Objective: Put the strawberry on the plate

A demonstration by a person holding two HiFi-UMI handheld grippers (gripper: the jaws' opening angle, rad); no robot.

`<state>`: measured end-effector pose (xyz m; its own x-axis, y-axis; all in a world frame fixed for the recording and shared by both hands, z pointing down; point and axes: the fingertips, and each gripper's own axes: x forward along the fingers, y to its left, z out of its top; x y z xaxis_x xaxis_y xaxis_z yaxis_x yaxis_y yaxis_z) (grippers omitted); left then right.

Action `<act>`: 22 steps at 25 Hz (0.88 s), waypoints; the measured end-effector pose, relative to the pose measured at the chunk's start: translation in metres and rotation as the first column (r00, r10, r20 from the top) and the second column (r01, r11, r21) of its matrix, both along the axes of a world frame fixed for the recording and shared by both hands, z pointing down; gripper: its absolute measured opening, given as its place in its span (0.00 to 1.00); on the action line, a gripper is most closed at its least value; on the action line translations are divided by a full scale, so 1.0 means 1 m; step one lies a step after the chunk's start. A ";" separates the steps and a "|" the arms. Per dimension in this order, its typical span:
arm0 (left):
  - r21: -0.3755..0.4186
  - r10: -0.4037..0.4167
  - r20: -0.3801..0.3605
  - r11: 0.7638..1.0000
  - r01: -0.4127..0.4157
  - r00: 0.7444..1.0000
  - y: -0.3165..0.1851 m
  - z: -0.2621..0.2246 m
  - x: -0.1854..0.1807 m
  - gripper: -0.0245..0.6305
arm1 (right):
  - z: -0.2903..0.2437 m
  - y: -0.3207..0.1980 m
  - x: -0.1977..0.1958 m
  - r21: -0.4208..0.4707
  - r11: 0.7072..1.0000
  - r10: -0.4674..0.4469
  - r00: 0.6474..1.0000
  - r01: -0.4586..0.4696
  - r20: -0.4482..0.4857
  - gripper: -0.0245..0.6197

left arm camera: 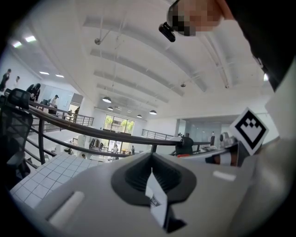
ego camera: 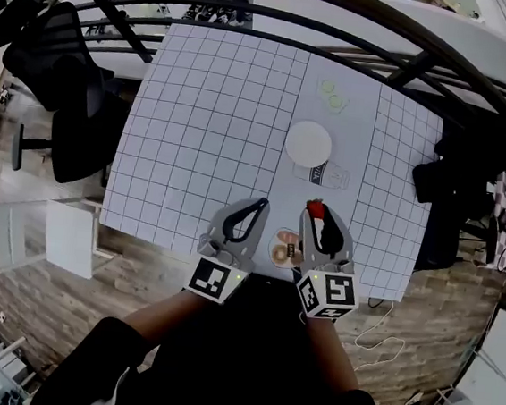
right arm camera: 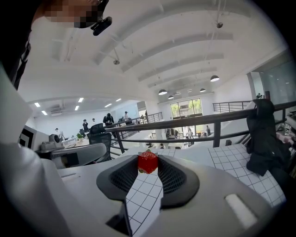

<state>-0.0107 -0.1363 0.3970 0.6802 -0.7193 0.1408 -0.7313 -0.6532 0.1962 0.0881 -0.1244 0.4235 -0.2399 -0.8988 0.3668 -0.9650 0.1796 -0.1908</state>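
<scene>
In the head view, the right gripper (ego camera: 316,211) pinches the red strawberry (ego camera: 315,209) at its tips over the near part of the gridded table (ego camera: 199,119). The white plate (ego camera: 309,144) lies farther out, apart from the berry. The left gripper (ego camera: 260,205) sits beside the right one. The left gripper view shows its jaws meeting at the tips with nothing between them. The right gripper view shows the strawberry clamped between both pads.

White gridded table (ego camera: 198,128), green pieces (ego camera: 331,94) at its far side, black chair (ego camera: 66,97) left, dark garment (ego camera: 472,175) right.
</scene>
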 end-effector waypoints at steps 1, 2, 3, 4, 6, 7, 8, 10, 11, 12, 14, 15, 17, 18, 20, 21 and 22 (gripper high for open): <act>-0.004 -0.002 0.006 1.000 0.002 1.000 -0.004 0.002 0.005 0.05 | 0.003 -0.006 0.005 -0.003 1.000 -0.003 1.000 0.003 -0.008 0.24; -0.010 -0.006 0.013 1.000 0.006 1.000 -0.008 0.005 0.009 0.05 | 0.005 -0.012 0.009 -0.003 1.000 -0.009 1.000 0.009 -0.018 0.24; -0.015 -0.010 0.020 1.000 0.011 1.000 -0.012 0.007 0.012 0.05 | 0.007 -0.018 0.013 -0.002 1.000 -0.016 0.999 0.016 -0.029 0.24; -0.019 -0.015 0.028 1.000 0.015 0.999 -0.017 0.009 0.015 0.05 | 0.010 -0.023 0.016 -0.002 1.000 -0.025 0.999 0.025 -0.036 0.24; -0.025 -0.020 0.043 0.999 0.021 0.999 -0.025 0.013 0.020 0.05 | 0.017 -0.034 0.022 -0.009 0.999 -0.039 0.998 0.038 -0.039 0.24; -0.028 -0.022 0.049 0.999 0.023 0.999 -0.029 0.016 0.023 0.05 | 0.020 -0.039 0.025 -0.016 0.999 -0.044 0.998 0.043 -0.039 0.24; -0.032 -0.023 0.055 0.999 0.024 0.998 -0.033 0.018 0.026 0.05 | 0.024 -0.043 0.027 -0.022 0.999 -0.048 0.998 0.048 -0.039 0.24; -0.037 -0.021 0.067 0.999 0.023 0.998 -0.039 0.023 0.030 0.05 | 0.032 -0.052 0.031 -0.034 0.998 -0.056 0.998 0.055 -0.033 0.24; -0.039 -0.019 0.071 0.999 0.021 0.997 -0.042 0.026 0.033 0.05 | 0.036 -0.056 0.032 -0.041 0.997 -0.059 0.998 0.058 -0.023 0.24; -0.042 -0.015 0.072 0.999 0.018 0.997 -0.044 0.028 0.037 0.05 | 0.039 -0.060 0.034 -0.046 0.997 -0.062 0.998 0.062 -0.012 0.24; -0.049 -0.005 0.069 0.999 0.009 0.998 -0.046 0.032 0.046 0.05 | 0.044 -0.069 0.037 -0.054 0.996 -0.068 0.998 0.068 -0.002 0.24; -0.054 0.000 0.069 0.999 0.003 0.998 -0.047 0.034 0.050 0.05 | 0.047 -0.073 0.039 -0.056 0.996 -0.071 0.997 0.071 -0.004 0.24; -0.066 0.007 0.074 0.998 -0.002 0.997 -0.048 0.039 0.055 0.05 | 0.052 -0.080 0.042 -0.063 0.995 -0.075 0.997 0.074 -0.012 0.24; -0.073 0.008 0.077 0.997 -0.003 0.997 -0.048 0.042 0.057 0.05 | 0.055 -0.083 0.043 -0.069 0.995 -0.077 0.997 0.076 -0.015 0.24; -0.088 0.007 0.079 0.996 0.000 0.997 -0.050 0.046 0.059 0.05 | 0.062 -0.088 0.044 -0.086 0.993 -0.085 0.996 0.084 -0.011 0.24; -0.094 0.006 0.079 0.996 0.001 0.997 -0.052 0.048 0.061 0.05 | 0.065 -0.090 0.044 -0.096 0.991 -0.092 0.996 0.091 -0.006 0.24; -0.095 0.006 0.079 0.995 0.001 0.997 -0.054 0.049 0.062 0.05 | 0.069 -0.092 0.044 -0.106 0.989 -0.099 0.995 0.098 -0.002 0.24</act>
<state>0.0509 -0.1902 0.4458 0.6660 -0.6986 0.2617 -0.7455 -0.6360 0.1994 0.1323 -0.2165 0.4925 -0.3222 -0.8270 0.4607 -0.9451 0.2529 -0.2069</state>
